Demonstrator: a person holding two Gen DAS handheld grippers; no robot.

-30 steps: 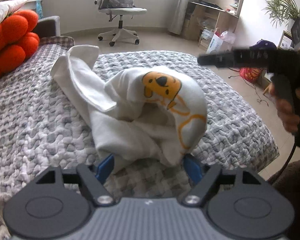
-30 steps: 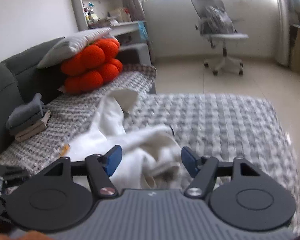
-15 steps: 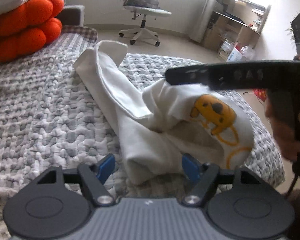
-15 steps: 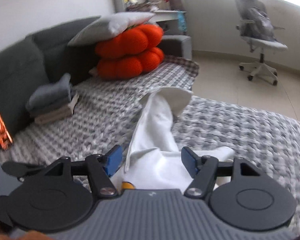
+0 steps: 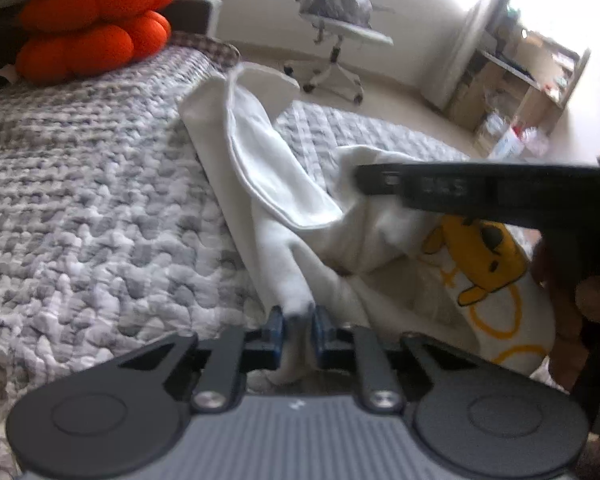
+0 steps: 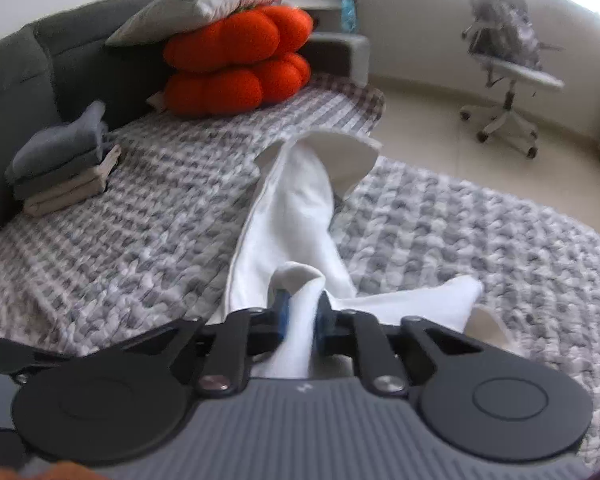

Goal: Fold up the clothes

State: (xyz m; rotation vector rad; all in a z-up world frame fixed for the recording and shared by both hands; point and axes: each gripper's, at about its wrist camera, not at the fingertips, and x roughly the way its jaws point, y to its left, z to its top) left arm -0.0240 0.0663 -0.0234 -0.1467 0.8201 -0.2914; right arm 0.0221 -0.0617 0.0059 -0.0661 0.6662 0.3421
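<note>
Both the left gripper [image 5: 296,322] and right gripper [image 6: 302,314] are closing, pinching the crumpled shirt [image 5: 284,200] at lower centre; no fold made yet.

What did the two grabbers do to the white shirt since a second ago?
Both closed in on the white shirt: the left gripper and right gripper stood open, and now each is pinching a fold. The orange cushions and folded pile stayed put.

Orange cushions [image 6: 236,68] sit stacked under a grey pillow [image 6: 196,10]; an office chair [image 5: 336,32] stands beyond the grey knitted blanket [image 5: 92,208].
</note>
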